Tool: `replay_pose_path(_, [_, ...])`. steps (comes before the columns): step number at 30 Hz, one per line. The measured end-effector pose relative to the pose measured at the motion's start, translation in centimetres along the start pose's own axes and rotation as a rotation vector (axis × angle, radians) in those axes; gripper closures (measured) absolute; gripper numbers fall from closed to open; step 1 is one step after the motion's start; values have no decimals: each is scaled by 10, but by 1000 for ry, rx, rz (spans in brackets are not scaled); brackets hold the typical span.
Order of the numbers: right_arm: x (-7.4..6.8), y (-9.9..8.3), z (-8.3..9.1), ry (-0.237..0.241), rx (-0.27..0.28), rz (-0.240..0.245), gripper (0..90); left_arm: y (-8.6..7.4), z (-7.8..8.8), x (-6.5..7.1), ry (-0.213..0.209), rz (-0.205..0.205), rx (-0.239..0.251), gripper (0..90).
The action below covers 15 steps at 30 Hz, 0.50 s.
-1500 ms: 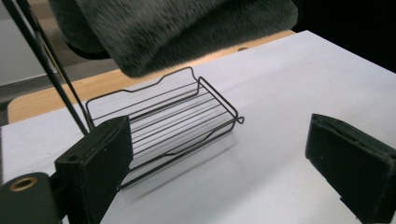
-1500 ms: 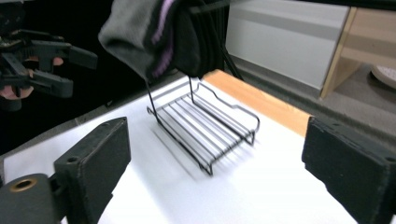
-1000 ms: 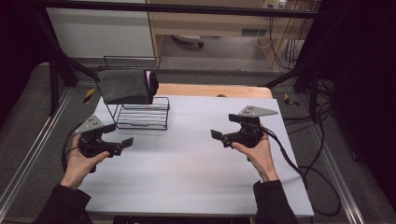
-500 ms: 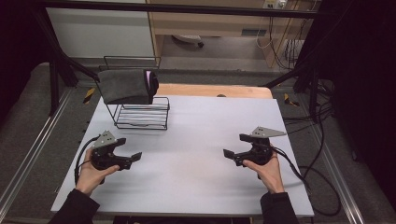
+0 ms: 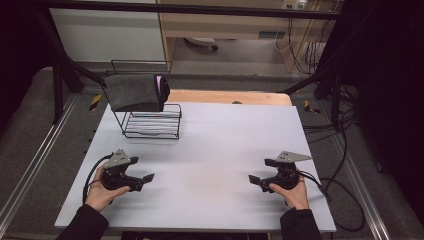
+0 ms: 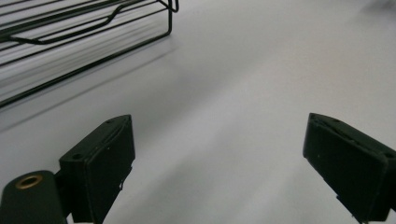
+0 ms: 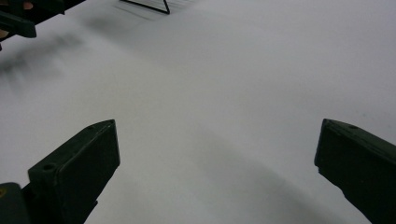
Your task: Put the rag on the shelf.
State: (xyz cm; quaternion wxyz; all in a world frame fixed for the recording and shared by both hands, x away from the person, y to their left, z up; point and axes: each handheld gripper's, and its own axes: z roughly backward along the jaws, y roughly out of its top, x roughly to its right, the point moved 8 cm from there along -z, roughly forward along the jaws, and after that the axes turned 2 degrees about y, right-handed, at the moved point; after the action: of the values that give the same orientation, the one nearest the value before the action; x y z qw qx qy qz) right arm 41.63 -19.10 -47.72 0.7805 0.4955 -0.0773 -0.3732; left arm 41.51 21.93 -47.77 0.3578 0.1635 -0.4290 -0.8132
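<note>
Grey folded cloth (image 5: pixel 134 92) draped over black wire rack (image 5: pixel 150 121) at eleven o'clock on white surface (image 5: pixel 220 150). Left gripper (image 5: pixel 142 181) at seven o'clock, right gripper (image 5: pixel 257 180) at five, jaws spread, pinching nothing. Likely finished, or not begun.

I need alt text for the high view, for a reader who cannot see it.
A person holds the left gripper and the right gripper, both open and empty, low over a white table. At the far left corner, a grey cloth hangs on a black wire rack.
</note>
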Motion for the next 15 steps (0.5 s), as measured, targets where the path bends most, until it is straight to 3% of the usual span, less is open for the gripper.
replay_pose_path(7, [8, -20, 8, -21, -3, -39, 9, -6, -2, -1, -6, 11, -18, 86])
replay_pose_path(15, [8, -24, 8, -33, -19, -26, 9, -10, -1, -1, -4, 7, -29, 84])
